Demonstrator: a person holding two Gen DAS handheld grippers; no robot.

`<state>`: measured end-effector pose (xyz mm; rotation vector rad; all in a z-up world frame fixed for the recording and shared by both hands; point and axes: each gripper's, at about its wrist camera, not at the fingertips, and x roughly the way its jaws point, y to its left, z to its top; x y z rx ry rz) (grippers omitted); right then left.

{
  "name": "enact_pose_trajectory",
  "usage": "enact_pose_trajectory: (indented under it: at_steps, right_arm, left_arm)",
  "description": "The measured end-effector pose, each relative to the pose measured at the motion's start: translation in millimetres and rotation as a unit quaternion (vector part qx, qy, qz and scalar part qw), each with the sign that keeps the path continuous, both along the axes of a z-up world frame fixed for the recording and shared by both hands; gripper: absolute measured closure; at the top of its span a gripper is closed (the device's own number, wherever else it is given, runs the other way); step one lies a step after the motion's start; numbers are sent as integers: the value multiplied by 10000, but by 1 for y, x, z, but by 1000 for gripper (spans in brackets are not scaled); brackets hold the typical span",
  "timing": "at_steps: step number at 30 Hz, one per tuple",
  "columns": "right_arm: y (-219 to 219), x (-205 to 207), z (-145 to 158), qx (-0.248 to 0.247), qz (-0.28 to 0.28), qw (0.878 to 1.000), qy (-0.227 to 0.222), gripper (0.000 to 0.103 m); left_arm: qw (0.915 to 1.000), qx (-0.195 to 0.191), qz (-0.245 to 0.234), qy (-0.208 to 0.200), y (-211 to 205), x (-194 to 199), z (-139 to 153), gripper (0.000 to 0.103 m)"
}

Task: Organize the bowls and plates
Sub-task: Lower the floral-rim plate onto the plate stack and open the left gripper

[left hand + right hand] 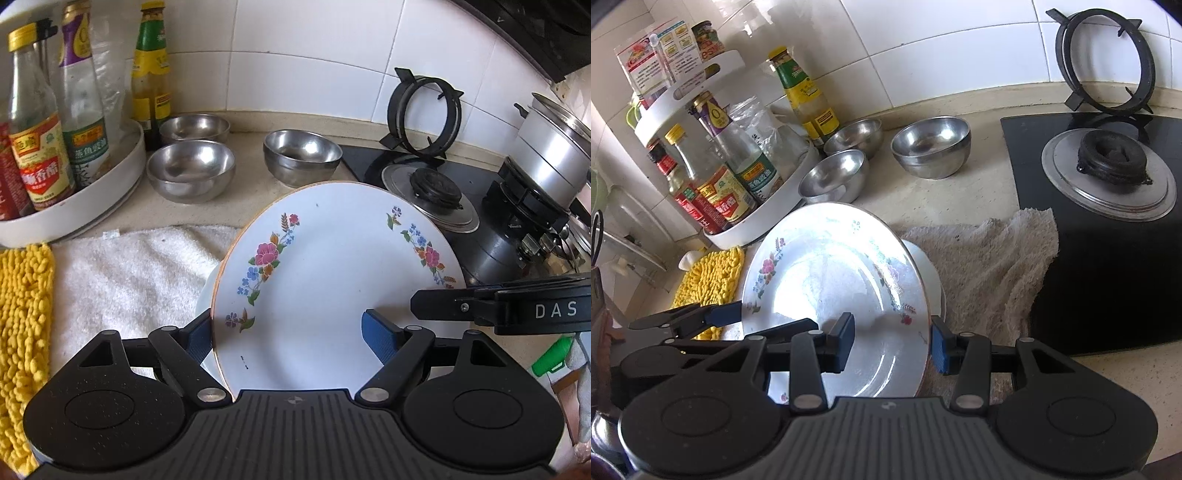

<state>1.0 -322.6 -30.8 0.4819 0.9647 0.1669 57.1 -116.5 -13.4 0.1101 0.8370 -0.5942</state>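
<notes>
A white plate with flower prints [332, 280] [834, 280] is held tilted above another white plate [932, 280] that lies on a white towel [140, 266] [990, 266]. My left gripper [291, 338] straddles the plate's left rim, jaws open wide, one finger on each side. My right gripper [892, 345] straddles its right rim the same way, open. Three steel bowls [190, 170] [194, 127] [301, 155] stand at the back of the counter, also in the right wrist view [834, 175] [855, 136] [932, 144].
A white round rack of sauce bottles [74, 199] [738, 206] stands at the left. A yellow mat [22, 317] [709, 280] lies beside the towel. A black gas stove [439, 188] [1108, 173] is at the right, with a pot [554, 147] and a loose burner ring [424, 110].
</notes>
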Motion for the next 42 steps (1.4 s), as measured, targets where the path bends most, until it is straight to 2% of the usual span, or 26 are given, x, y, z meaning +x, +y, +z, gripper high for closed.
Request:
enact_pose_trajectory:
  at_steps: [8, 19, 31, 42]
  right_arm:
    - [9, -1, -5, 102, 160, 9997, 130, 37]
    - [28, 14, -25, 264, 200, 9983, 483, 37]
    - [20, 32, -24, -21, -48, 9987, 501, 37]
    - [25, 50, -31, -447, -32, 9979, 474, 36]
  left_arm:
    - [9998, 105, 121, 132, 12, -2, -5, 16]
    - [9991, 319, 44, 267, 21, 18, -16, 15]
    - [9992, 227, -214, 245, 5, 41, -19, 15]
    - [9986, 151, -267, 432, 0, 62, -31, 15]
